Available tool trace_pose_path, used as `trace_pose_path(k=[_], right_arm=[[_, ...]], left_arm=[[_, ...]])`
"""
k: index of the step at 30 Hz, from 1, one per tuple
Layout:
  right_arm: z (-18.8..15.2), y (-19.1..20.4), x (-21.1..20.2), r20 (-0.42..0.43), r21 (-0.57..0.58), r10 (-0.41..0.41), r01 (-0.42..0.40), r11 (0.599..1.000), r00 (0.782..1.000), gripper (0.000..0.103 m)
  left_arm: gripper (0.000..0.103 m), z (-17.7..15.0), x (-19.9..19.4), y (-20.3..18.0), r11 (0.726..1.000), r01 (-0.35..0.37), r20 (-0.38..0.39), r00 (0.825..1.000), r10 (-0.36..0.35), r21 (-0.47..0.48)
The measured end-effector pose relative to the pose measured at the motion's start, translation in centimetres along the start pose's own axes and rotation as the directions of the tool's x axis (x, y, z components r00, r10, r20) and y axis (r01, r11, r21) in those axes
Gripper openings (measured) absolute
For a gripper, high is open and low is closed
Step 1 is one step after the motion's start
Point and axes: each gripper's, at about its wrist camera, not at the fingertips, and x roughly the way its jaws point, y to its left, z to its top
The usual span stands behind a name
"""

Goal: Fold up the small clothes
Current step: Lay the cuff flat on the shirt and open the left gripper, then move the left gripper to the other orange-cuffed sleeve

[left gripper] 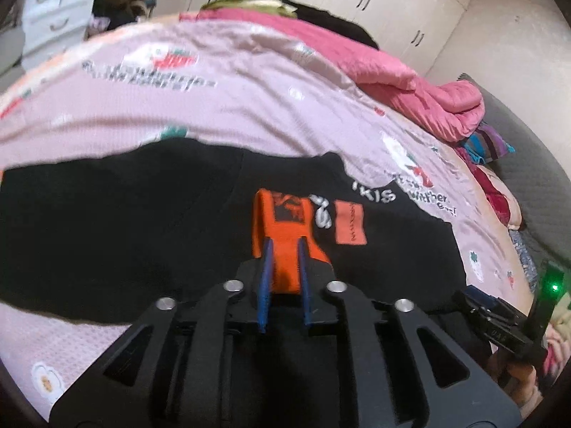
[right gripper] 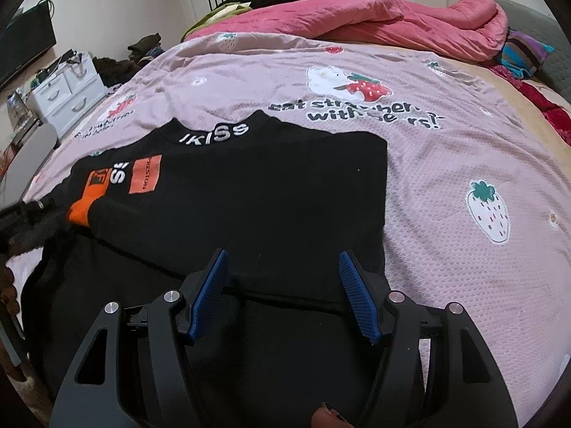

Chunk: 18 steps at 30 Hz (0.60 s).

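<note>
A black sweater [right gripper: 257, 192] with white lettering and orange patches lies on the bed; it also shows in the left wrist view [left gripper: 142, 214]. My left gripper [left gripper: 286, 242] is shut on its orange sleeve cuff [left gripper: 282, 235], which lies folded in over the body. The cuff also shows at the left in the right wrist view [right gripper: 84, 210]. My right gripper [right gripper: 282, 256] is open and empty above the sweater's lower part, by the hem. The right gripper's body shows at the right edge of the left wrist view [left gripper: 499, 324].
The bed has a pink strawberry-print sheet [right gripper: 446, 192]. A rolled pink quilt [right gripper: 392, 18] and striped cloth [right gripper: 524, 53] lie at the far side. A white drawer unit [right gripper: 67, 96] stands left of the bed. Wardrobes [left gripper: 410, 7] line the back wall.
</note>
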Motion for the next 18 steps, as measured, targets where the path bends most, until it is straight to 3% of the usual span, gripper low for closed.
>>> trace_pose_path(k=[5, 10, 14, 18], right_arm=[[-0.1, -0.1, 0.5, -0.020, 0.008, -0.002, 0.002, 1.000, 1.000, 0.063], [-0.4, -0.3, 1.6, -0.074, 0.019, -0.023, 0.025, 1.000, 0.997, 0.064], [-0.5, -0.2, 1.5, -0.070, 0.007, -0.026, 0.026, 1.000, 0.997, 0.067], [-0.4, 0.0, 0.5, -0.030, 0.018, 0.011, -0.010, 1.000, 1.000, 0.072]], left_arm=[[0.019, -0.5, 1.3, -2.0, 0.997, 0.042, -0.040, 0.998, -0.040, 0.060], [0.025, -2.0, 4.7, -1.8, 0.995, -0.019, -0.148, 0.988, 0.033, 0.096], [0.028, -2.0, 4.4, -1.6, 0.995, -0.006, -0.140, 0.990, 0.019, 0.095], [0.042, -2.0, 3.5, -1.8, 0.994, -0.006, -0.127, 0.992, 0.019, 0.105]])
